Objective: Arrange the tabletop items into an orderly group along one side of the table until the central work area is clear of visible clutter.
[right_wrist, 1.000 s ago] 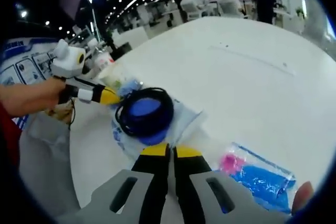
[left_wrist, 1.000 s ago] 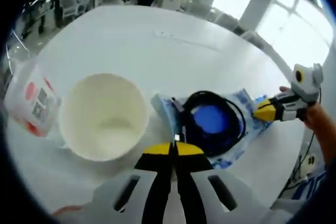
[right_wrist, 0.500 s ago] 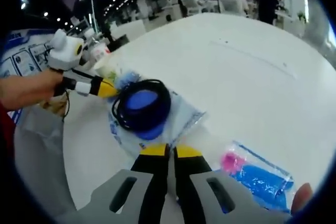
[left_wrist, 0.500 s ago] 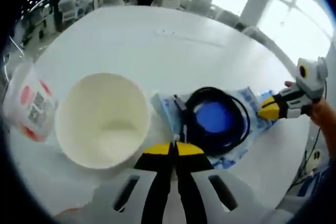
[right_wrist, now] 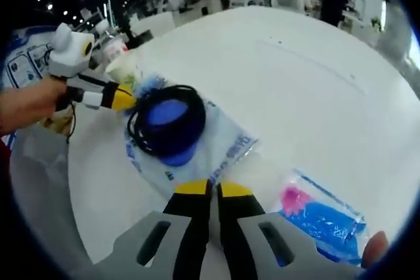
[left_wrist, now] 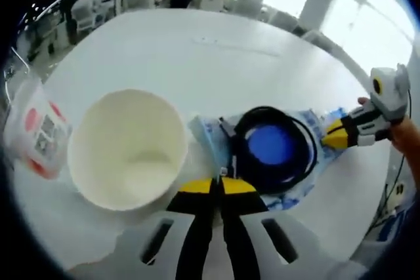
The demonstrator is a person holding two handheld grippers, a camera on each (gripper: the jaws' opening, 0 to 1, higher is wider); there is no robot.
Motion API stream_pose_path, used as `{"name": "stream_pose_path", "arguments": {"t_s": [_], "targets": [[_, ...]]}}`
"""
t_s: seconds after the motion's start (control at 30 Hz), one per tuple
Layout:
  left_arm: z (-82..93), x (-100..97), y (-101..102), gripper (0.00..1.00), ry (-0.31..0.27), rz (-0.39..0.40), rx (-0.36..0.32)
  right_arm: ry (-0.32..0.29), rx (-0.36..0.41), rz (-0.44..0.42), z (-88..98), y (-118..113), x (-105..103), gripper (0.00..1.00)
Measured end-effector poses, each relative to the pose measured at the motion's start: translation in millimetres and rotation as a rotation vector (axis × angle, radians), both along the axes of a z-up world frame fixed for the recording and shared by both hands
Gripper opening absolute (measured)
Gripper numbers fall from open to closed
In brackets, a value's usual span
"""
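We hold both pairs of tongs pressed together, each apparently pinching an opposite edge of the same clear plastic bag printed in blue (left_wrist: pixel 209 141), though the exact bite is hidden under the yellow tips. In the left gripper view, the left gripper (left_wrist: pixel 211 187) meets the bag at its near edge, and the bag runs away from the jaws and off to their right, ending where the right gripper (left_wrist: pixel 333 137) comes in from the far side. In the right gripper view the same holds in mirror: the right gripper (right_wrist: pixel 210 189) is on the bag's near edge, and the left gripper (right_wrist: pixel 125 100) touches its far corner. So the bag's long axis lies roughly between our two grippers, and on it sits a coil of black cable around a blue disc (left_wrist: pixel 274 151), nearer the left gripper. Just left of the left jaws, touching or nearly touching the bag, stands a white paper bowl (left_wrist: pixel 126 149), with a white tub bearing red labels (left_wrist: pixel 34 132) beyond it. Beside the right jaws lies a small clear bag holding pink and blue pieces (right_wrist: pixel 320 213), apart from the big bag. We judge the coming shift depends on moving both ends together along the white tabletop (left_wrist: pixel 184 50), towards the bowl.
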State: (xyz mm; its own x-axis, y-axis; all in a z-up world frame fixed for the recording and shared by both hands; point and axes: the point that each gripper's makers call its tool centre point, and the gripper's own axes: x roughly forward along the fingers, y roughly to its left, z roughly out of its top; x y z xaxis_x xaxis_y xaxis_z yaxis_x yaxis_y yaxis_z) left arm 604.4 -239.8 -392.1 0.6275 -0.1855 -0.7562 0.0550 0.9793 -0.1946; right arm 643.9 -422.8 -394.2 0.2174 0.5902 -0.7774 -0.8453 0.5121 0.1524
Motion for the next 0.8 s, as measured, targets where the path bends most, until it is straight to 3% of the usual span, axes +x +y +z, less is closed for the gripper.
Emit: {"name": "stream_pose_path", "arguments": {"t_s": [0.57, 0.8], "targets": [[4.0, -1.0, 1.4, 0.05, -0.035, -0.021, 0.015, -0.015, -0.007, 0.011, 0.8, 0.5, -1.7, 0.08], [8.8, -1.8, 4.6, 0.13, -0.070, -0.023, 0.027, -0.029, -0.013, 0.017, 2.9, 2.6, -1.2, 0.10]]}}
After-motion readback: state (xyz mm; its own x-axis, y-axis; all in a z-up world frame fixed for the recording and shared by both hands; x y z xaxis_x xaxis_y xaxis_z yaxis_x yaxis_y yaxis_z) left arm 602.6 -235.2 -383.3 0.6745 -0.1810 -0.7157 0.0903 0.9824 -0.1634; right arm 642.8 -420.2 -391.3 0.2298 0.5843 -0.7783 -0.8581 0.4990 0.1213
